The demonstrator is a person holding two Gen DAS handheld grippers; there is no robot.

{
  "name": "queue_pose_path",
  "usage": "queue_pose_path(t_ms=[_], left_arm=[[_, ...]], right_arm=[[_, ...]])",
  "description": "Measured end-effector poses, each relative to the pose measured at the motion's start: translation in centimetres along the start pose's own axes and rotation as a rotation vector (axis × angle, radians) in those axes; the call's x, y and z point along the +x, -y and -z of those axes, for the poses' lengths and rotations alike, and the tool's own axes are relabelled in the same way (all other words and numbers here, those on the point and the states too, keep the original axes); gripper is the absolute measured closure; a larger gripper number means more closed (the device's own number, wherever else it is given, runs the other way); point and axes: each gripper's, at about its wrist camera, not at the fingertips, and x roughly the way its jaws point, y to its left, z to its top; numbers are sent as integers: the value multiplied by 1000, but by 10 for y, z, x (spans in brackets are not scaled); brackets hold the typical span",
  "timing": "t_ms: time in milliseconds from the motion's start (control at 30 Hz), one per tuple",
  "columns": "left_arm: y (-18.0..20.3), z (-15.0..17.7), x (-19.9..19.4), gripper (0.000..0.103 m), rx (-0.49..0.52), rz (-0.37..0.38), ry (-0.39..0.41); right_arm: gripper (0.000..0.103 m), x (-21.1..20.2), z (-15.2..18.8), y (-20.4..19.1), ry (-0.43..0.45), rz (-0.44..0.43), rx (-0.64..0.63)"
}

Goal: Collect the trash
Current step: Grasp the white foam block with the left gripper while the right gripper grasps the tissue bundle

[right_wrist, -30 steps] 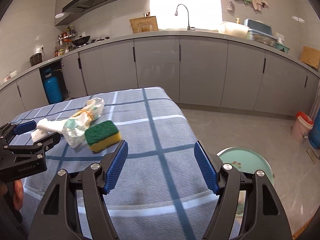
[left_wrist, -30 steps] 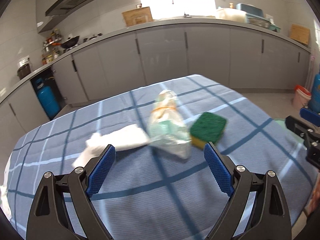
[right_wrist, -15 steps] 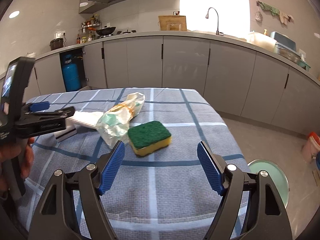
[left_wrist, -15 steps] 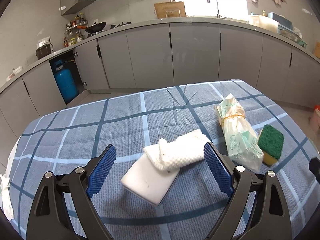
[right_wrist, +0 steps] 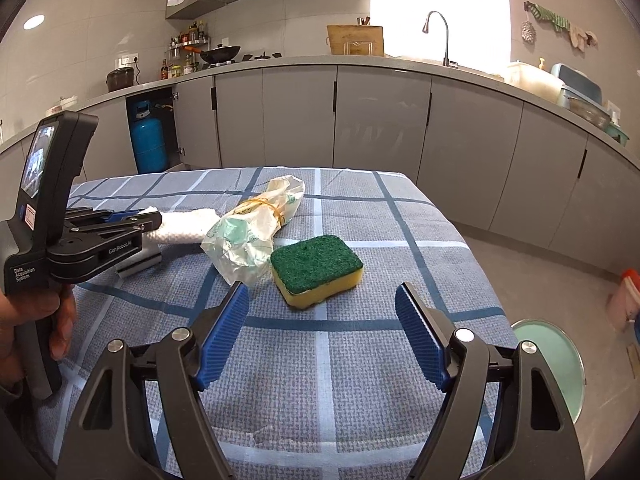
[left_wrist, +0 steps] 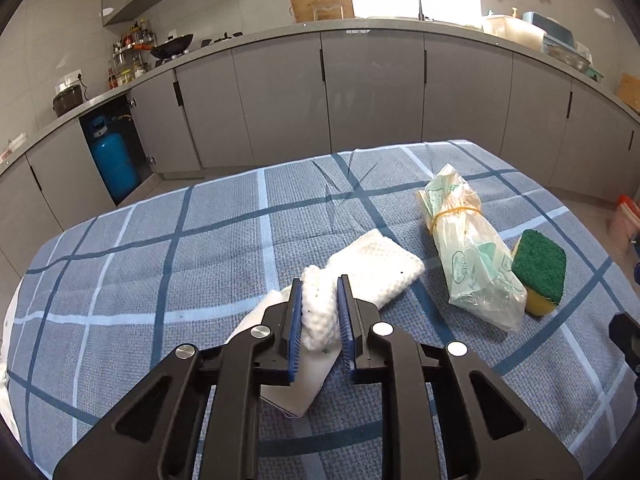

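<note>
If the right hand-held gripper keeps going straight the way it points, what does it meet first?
Most likely the green-topped yellow sponge. It lies just ahead of the open right hand-held gripper, roughly centred between its blue pads, on the blue checked tablecloth. The pads may graze the cloth first; depth is unclear.

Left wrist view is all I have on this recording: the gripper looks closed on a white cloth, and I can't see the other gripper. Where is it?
Observer: The right gripper hangs open above the checked tablecloth, just short of the green and yellow sponge, touching nothing.
Operator: Is my gripper really gripping the cloth?
Observer: From the right wrist view, the left gripper has just closed on the end of the white cloth, pads pressing it.
Operator: Where could the trash go?
Observer: A round pale green bin stands on the floor beside the table's right edge.
</note>
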Motion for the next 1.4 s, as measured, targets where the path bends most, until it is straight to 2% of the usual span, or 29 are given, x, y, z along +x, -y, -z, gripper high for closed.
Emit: queue_pose_path(t_ms=[100,200,400,500,667,933,967,1033,1100,1167,1400], left_arm=[[-3,-2,-14,88,-25,11,26],[-9,-6,-34,88,-51,-5,83],[-29,-13,-64,88,-87,-112,184],[-42,-12,-64,88,-107,-156,189],[-61,-4,-52,88,-147,-182,149],[-70,8,-39,88,-169,-176,126],[-70,8,-38,88,-169,-174,124],[-69,10,-37,88,-169,-168,121],[-68,12,-36,88,-168,-167,119],[-69,12,-36,88,-170,-172,119],[-70,11,-40,88,-177,-183,127]], right_arm=[[28,1,-6,-6,10,-12,-9],[28,3,-15,-15,25,-29,-27],[28,25,-32,-40,24,-60,-88],[28,37,-36,-53,15,-73,-109],[28,61,-38,-68,-20,-72,-136],[30,88,-39,-78,-74,-38,-153],[31,90,-39,-78,-80,-40,-153],[54,96,-38,-79,-114,-46,-159],[60,98,-37,-79,-125,-49,-161],[76,97,-36,-79,-126,-54,-159],[86,78,-31,-82,-84,-97,-167]])
